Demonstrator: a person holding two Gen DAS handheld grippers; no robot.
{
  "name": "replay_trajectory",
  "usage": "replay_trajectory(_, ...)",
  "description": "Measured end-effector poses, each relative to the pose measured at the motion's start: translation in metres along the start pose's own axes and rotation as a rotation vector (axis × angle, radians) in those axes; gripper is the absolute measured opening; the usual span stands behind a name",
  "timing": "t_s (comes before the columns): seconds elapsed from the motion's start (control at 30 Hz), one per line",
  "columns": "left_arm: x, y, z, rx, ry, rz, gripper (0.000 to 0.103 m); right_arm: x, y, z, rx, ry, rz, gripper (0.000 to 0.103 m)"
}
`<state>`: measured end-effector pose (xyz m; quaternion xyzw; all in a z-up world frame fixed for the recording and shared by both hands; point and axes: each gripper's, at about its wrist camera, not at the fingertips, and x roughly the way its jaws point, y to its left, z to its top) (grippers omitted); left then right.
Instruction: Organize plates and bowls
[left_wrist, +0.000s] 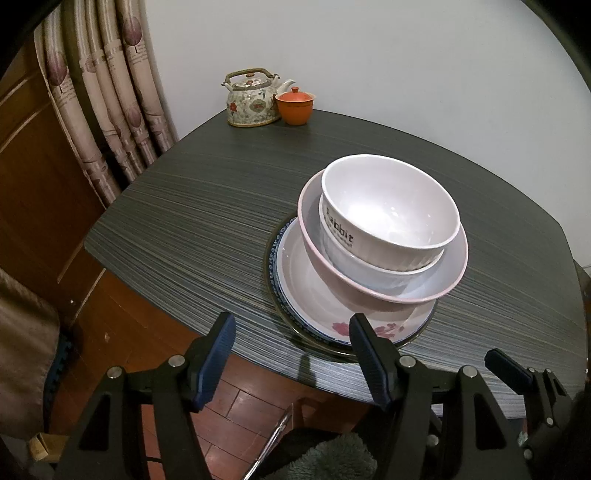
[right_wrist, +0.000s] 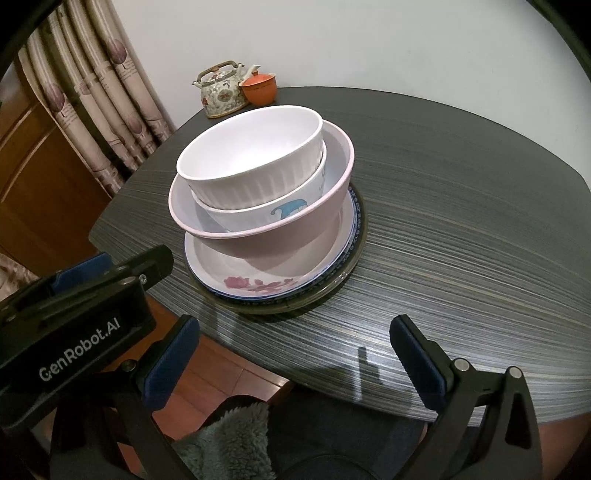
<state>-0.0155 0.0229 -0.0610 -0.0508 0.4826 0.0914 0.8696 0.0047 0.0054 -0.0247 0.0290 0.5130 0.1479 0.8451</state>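
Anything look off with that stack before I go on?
Yes, slightly. The top bowl and the bowl under it sit tilted and off-centre inside the pink-rimmed bowl, leaning to one side. The plates beneath lie flat. Nothing is spilled or visibly chipped. Both grippers are open, clear of the stack.

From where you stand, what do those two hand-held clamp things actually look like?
Both are matte black plastic frames with silver bolts. Each of the left gripper and right gripper has two fingers faced with ribbed dark-blue pads. White GenRobot.AI lettering marks the left one's body.
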Motion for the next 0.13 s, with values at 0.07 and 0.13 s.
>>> replay_trajectory(0.07,0.0004,-0.0005,0.0001,0.0,0.0,0.0,0.065,0.0003,-0.0002,0.0,0.002,0.001,0.002,0.102)
replay_trajectory(0.13,0.0008,-0.0011,0.0002,0.003,0.0,-0.006,0.065,0.0007,0.0002,-0.0003,0.002,0.002,0.001,0.102)
